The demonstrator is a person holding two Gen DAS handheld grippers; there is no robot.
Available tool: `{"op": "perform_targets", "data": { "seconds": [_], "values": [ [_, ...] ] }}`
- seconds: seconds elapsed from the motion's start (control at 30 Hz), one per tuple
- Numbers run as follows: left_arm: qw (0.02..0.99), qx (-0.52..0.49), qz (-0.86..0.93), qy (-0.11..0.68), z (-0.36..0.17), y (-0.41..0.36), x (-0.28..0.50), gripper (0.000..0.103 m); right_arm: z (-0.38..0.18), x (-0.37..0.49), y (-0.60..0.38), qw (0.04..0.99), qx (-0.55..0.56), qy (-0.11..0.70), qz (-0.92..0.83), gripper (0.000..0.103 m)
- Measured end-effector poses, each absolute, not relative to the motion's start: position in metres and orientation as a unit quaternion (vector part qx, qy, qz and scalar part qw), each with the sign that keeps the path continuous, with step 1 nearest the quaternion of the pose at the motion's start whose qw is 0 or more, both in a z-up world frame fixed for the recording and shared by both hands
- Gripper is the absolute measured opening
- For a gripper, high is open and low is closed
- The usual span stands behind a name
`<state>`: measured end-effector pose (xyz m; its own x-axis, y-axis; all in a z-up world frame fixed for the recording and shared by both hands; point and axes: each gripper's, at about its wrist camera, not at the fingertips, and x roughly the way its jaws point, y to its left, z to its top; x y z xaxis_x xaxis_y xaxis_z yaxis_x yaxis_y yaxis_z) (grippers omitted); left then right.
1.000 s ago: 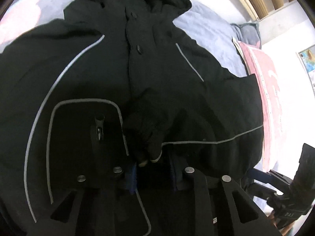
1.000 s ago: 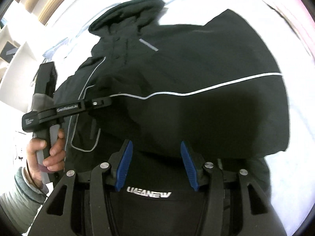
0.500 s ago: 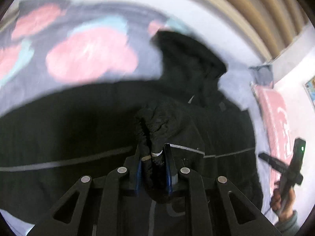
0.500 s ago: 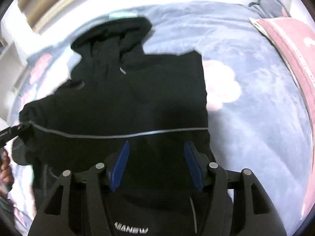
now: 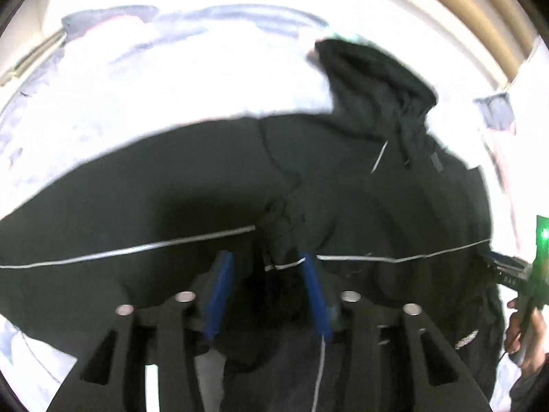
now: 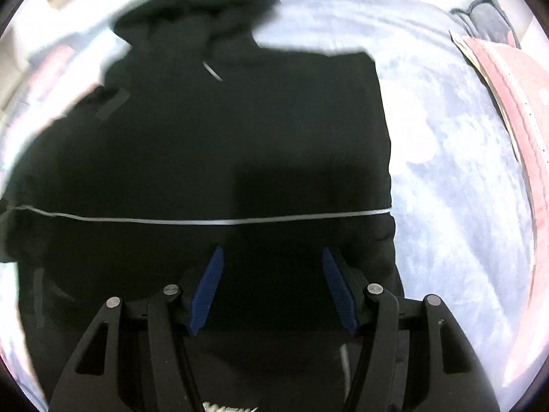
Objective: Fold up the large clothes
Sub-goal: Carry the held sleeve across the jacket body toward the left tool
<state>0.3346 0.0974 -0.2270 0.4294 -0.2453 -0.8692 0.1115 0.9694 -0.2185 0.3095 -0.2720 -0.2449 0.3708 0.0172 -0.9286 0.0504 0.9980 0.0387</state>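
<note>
**A:** Which step is being shown here?

**B:** The left gripper (image 5: 264, 271) is letting go of a sleeve cuff (image 5: 283, 240) it has laid across the black hooded jacket (image 6: 212, 144). Its jaws have just been opening; the cuff is lying loosely between them, no longer pinched. The right gripper (image 6: 271, 285) is hovering over the jacket's near hem, jaws spread, nothing gripped.

**A:** And the next move?

**B:** Probably both grippers are needing a fresh hold, likely on the near hem, to fold the body toward the hood (image 6: 195, 17).

**A:** How is the jacket looking?

**B:** It is lying flat on a pale blue blanket (image 6: 446, 171), hood at the far end, a thin reflective stripe (image 6: 206, 221) running across it, right edge straight, a pink pillow (image 6: 514, 103) lying well to the right.
</note>
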Motion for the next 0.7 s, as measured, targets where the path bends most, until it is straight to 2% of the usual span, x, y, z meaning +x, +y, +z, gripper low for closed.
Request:
{"op": "perform_targets", "data": {
  "seconds": [0.07,0.1,0.23,0.33,0.47,0.53,0.7],
  "values": [
    [0.848,-0.079,-0.131,0.508,-0.212,0.095,0.329,0.063,-0.233,0.303,-0.263,0.838,0.034,0.545,0.003,0.068],
    [0.845,-0.088,-0.150,0.506,-0.208,0.089,0.327,0.064,-0.229,0.299,-0.257,0.843,0.034,0.537,0.010,0.069],
    [0.827,-0.099,-0.204,0.515,-0.222,0.046,0.328,0.064,-0.244,0.299,-0.227,0.846,0.020,0.532,0.028,0.069],
    [0.821,-0.089,-0.200,0.528,-0.254,0.012,0.337,0.064,-0.269,0.297,-0.212,0.837,0.009,0.546,0.028,0.069],
    [0.808,-0.060,-0.147,0.567,-0.304,0.007,0.347,0.064,-0.302,0.297,-0.209,0.836,-0.009,0.548,0.030,0.072],
    [0.817,-0.079,-0.152,0.551,-0.307,0.014,0.344,0.064,-0.306,0.295,-0.208,0.845,-0.018,0.534,0.032,0.075],
    [0.821,-0.050,-0.155,0.548,-0.302,0.009,0.340,0.064,-0.311,0.289,-0.206,0.859,-0.023,0.512,0.027,0.077]
  ]
}}
